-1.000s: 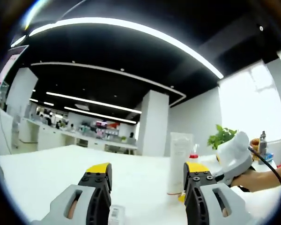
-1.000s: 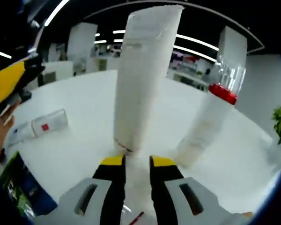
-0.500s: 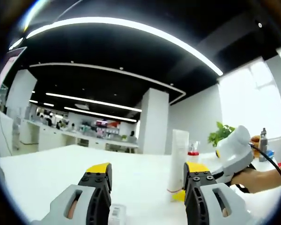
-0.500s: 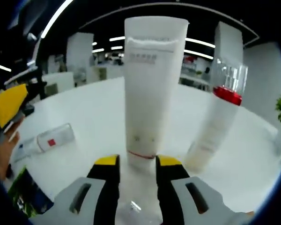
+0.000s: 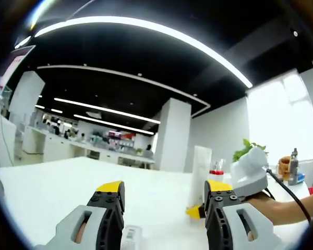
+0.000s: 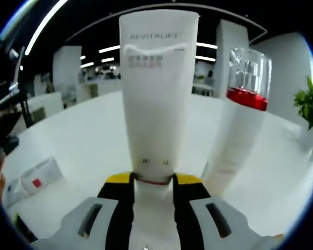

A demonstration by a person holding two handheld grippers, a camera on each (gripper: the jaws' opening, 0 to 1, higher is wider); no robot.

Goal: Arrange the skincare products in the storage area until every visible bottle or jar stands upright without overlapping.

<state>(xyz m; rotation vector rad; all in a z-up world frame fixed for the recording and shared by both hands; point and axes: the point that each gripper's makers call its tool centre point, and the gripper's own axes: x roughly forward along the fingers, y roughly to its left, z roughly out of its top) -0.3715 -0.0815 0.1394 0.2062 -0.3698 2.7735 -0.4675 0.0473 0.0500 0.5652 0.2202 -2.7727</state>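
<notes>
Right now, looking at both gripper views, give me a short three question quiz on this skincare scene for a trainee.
1. True or false: the white tube stands upright between the right tool's jaws.
2. What colour band does the bottle beside the tube carry: A green, B red, C blue?
3. How does the small container on the table rest?

Key: 1 true. 2 B. 3 On its side.

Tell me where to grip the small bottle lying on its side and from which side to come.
Grip the small bottle across its clear body, near the middle. It lies flat on the table, so its long sides are free. Bring a gripper down from above with the jaws across its width. The left gripper looks free for it; the right gripper is shut on the tube.
</notes>
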